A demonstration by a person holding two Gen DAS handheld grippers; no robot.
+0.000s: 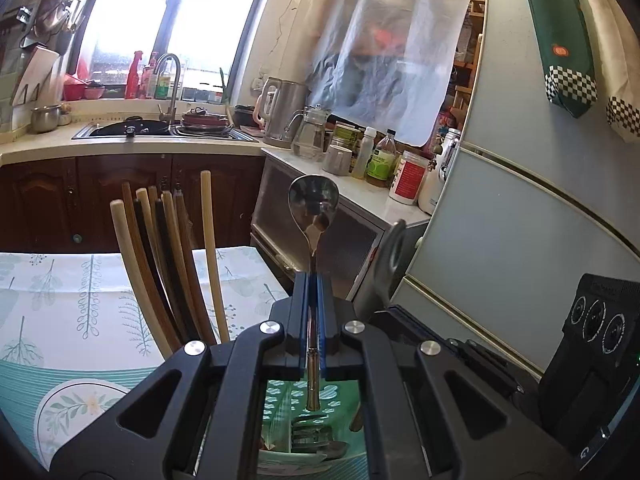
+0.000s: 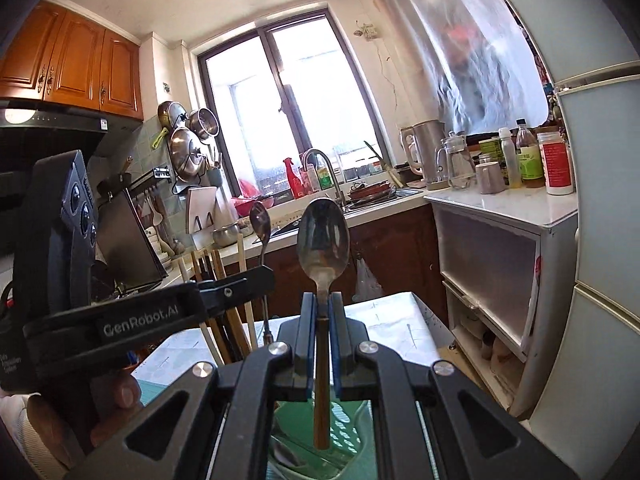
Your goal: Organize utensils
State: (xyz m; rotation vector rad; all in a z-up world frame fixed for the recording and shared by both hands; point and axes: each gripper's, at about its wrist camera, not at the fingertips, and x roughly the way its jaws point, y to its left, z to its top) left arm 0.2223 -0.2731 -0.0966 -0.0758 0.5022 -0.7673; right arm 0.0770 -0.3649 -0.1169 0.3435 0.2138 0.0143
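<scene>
Black linkage bars of the left gripper (image 1: 314,280) fill the foreground, its blue pads clamped tight on the thin handle of a small metal spoon (image 1: 313,204), bowl standing upright above the fingertips. Just left, a bundle of wooden chopsticks (image 1: 168,264) rises over the leaf-print tablecloth (image 1: 60,296). Likewise the right gripper (image 2: 321,300) pinches a larger spoon (image 2: 323,240) by its wooden handle, bowl up.

chopsticks (image 1: 168,264) left of spoon (image 1: 314,204)

Left tool (image 1: 314,280) and right tool (image 2: 321,300) both clamped.
</scene>
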